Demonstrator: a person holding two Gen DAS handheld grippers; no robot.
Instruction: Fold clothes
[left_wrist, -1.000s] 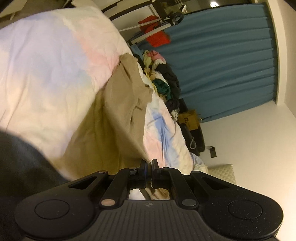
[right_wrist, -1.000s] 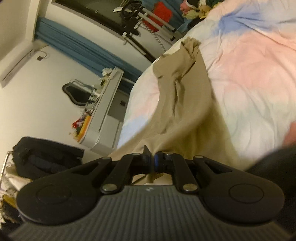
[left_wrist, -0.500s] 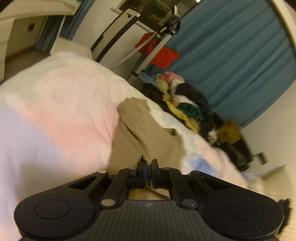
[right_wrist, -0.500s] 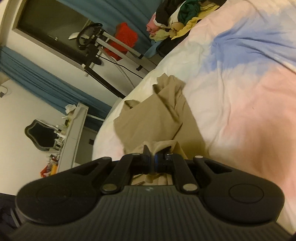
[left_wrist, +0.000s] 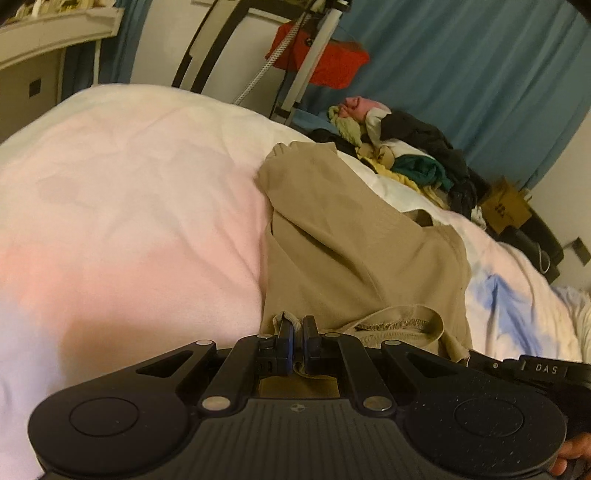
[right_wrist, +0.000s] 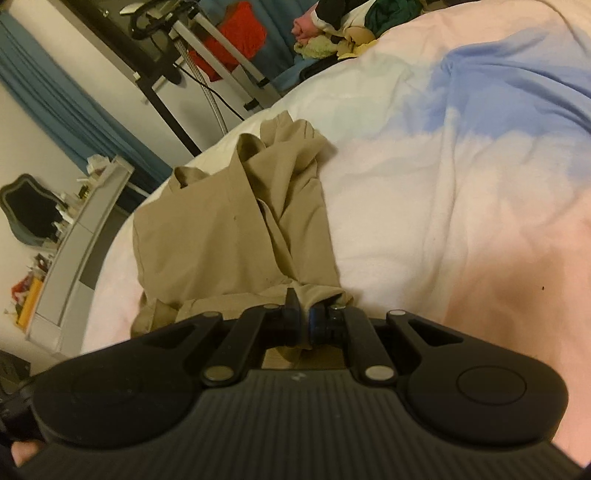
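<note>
Left gripper (left_wrist: 295, 328) clamped narrow on the near edge of tan garment (left_wrist: 340, 251), low centre of frame. Right gripper (right_wrist: 301, 314) likewise pinched on tan cloth (right_wrist: 229, 236). Garment spread mid-frame across pastel duvet (left_wrist: 129, 206); clothes pile (left_wrist: 399, 155) upper right.

Your left gripper (left_wrist: 298, 326) has its jaws pressed together, pinching tan cloth (left_wrist: 354, 254) between the tips. Your right gripper (right_wrist: 303, 312) is clamped the same way, cloth bunched between its jaws and trailing forward from them.
</note>
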